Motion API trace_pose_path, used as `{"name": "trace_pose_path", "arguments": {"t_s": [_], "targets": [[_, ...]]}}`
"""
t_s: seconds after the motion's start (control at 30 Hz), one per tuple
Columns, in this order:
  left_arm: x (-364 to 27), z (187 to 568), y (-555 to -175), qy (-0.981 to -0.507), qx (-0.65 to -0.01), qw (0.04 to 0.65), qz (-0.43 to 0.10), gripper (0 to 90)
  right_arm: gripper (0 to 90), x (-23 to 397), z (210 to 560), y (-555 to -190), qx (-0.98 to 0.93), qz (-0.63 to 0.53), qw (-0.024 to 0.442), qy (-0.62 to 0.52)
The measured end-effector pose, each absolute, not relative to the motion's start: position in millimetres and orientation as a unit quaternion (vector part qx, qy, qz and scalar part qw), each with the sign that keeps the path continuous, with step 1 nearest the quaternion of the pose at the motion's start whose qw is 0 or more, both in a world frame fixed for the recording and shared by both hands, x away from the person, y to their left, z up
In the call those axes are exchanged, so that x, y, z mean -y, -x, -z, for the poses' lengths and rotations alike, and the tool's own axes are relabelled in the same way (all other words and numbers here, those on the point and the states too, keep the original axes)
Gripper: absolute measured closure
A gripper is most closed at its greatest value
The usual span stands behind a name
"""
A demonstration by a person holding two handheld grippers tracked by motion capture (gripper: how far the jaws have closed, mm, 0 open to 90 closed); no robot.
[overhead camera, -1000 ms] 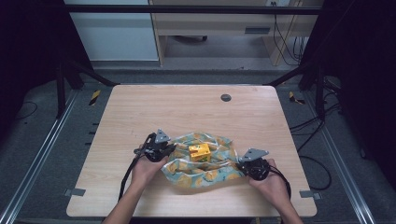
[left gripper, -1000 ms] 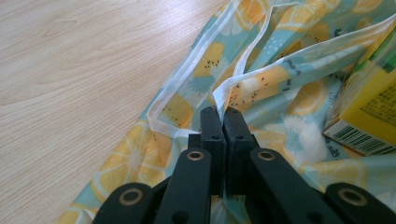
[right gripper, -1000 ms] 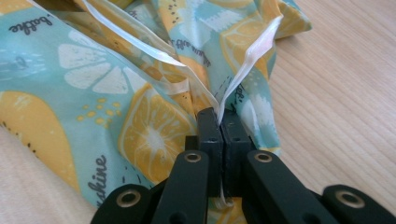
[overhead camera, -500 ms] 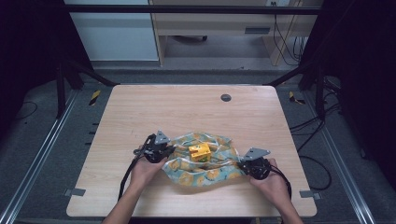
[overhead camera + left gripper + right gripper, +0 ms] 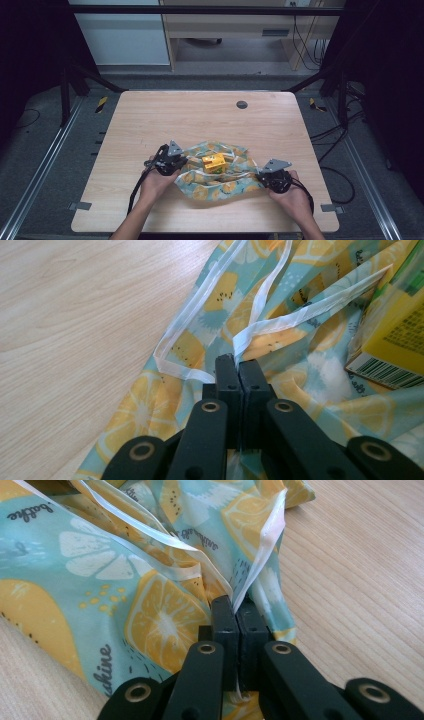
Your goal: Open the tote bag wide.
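A plastic bag printed with lemons on pale blue [image 5: 220, 182] lies crumpled near the table's front edge. A yellow carton [image 5: 214, 162] rests in its open mouth; its barcode side [image 5: 395, 352] faces the left gripper view. My left gripper [image 5: 176, 161] is at the bag's left end, shut on the bag's white rim strip [image 5: 235, 347]. At the right end my right gripper [image 5: 264, 176] is shut on the rim [image 5: 245, 597] there. The bag [image 5: 100, 580] spreads between both grippers.
The wooden table [image 5: 190, 120] has a round dark grommet [image 5: 242, 104] at the back middle. Metal rails run along the floor on both sides. A pale cabinet and a desk stand behind the table.
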State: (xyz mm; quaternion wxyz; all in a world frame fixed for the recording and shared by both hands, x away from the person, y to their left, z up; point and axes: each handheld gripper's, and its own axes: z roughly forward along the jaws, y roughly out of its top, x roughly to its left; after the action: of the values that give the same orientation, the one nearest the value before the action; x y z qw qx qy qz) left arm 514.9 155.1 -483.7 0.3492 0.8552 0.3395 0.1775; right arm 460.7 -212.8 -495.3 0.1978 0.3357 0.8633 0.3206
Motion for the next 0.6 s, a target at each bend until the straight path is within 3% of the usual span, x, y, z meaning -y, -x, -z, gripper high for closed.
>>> {"name": "trace_pose_path", "arguments": {"t_s": [0.3,0.47,0.6], "targets": [[-156.2,485.1,-513.5,-0.855,-0.339,0.353,-0.175,87.8,88.5,212.3,496.7,-459.2,-0.862,-0.323,0.198,-0.336],[-159.5,481.6,-509.9,-0.850,-0.332,0.367,-0.184,74.6,82.6,212.3,495.1,-456.6,-0.858,-0.340,0.196,-0.332],[-158.4,478.7,-506.5,-0.846,-0.327,0.375,-0.191,60.6,71.5,211.0,491.7,-455.3,-0.850,-0.355,0.200,-0.334]]}}
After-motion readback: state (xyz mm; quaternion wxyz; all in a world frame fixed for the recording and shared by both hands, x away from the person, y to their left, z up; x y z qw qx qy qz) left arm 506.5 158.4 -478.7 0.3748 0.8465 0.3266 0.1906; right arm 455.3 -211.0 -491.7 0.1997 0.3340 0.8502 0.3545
